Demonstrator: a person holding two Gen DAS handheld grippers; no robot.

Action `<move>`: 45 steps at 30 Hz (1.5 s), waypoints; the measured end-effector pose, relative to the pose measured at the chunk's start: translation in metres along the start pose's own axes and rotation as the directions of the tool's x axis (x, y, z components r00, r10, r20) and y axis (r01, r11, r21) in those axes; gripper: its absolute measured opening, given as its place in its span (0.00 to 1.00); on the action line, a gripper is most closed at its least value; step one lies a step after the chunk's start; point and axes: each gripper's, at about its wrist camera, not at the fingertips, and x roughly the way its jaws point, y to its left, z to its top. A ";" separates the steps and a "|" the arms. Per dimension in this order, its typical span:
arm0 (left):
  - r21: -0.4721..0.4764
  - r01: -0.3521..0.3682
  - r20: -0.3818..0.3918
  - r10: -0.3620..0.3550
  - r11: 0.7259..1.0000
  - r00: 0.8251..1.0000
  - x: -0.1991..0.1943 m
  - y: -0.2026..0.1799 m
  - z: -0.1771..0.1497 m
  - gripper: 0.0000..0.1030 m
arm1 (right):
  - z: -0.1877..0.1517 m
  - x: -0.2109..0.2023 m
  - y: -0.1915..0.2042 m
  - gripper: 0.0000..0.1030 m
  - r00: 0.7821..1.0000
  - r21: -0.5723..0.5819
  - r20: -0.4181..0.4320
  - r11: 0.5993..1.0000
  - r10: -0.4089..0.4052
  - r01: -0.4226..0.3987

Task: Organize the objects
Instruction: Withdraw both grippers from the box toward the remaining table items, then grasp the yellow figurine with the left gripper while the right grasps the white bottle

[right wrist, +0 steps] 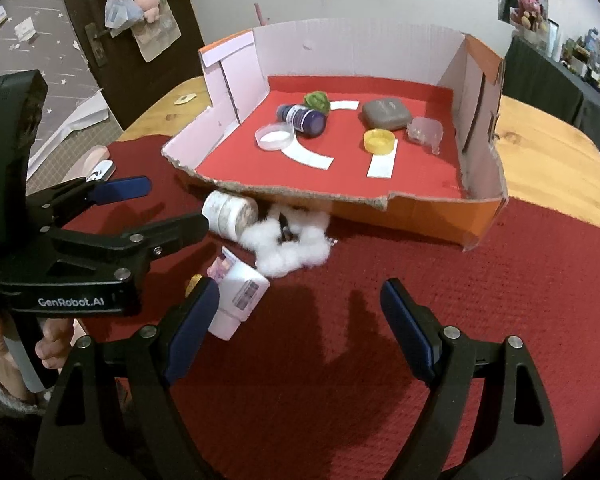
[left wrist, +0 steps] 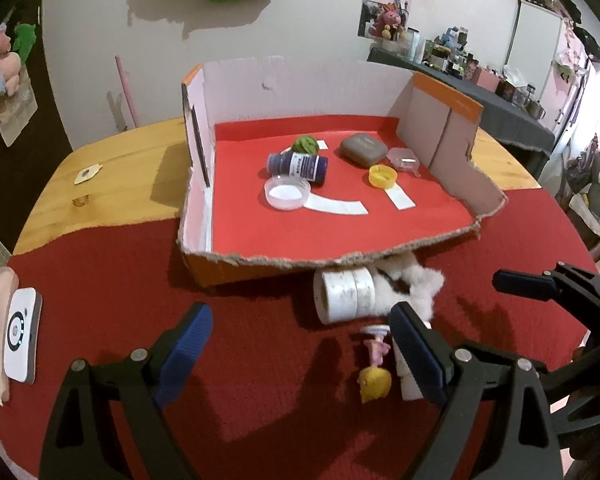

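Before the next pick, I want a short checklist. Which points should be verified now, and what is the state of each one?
1. Left gripper open and empty: ok.
2. Right gripper open and empty: ok.
3. Items still outside the cardboard box to collect: ok; the white jar, cotton fluff, white tube and small doll lie on the red cloth.
4. Free floor in the box for more items: ok, the front part is bare.
5. Doll clear for a grip: not ok, it lies beside the left gripper's right finger, not between the fingers.
6. Dark thing in the fluff: cannot tell what it is.
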 end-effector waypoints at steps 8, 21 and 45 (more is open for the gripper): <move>-0.002 -0.002 -0.014 0.002 1.000 1.000 -0.001 0.001 -0.013 0.89 | -0.012 0.007 0.012 0.80 1.000 -0.014 -0.019 1.000 0.021 -0.021; -0.007 0.015 -0.023 -0.015 1.000 1.000 -0.003 0.000 -0.025 0.89 | -0.022 0.015 0.014 0.81 0.998 -0.051 -0.021 0.997 -0.064 0.063; 0.079 0.083 -0.022 -0.082 0.993 0.996 0.010 -0.028 -0.042 0.32 | -0.023 0.014 -0.001 0.31 0.999 -0.052 0.007 0.998 -0.045 0.046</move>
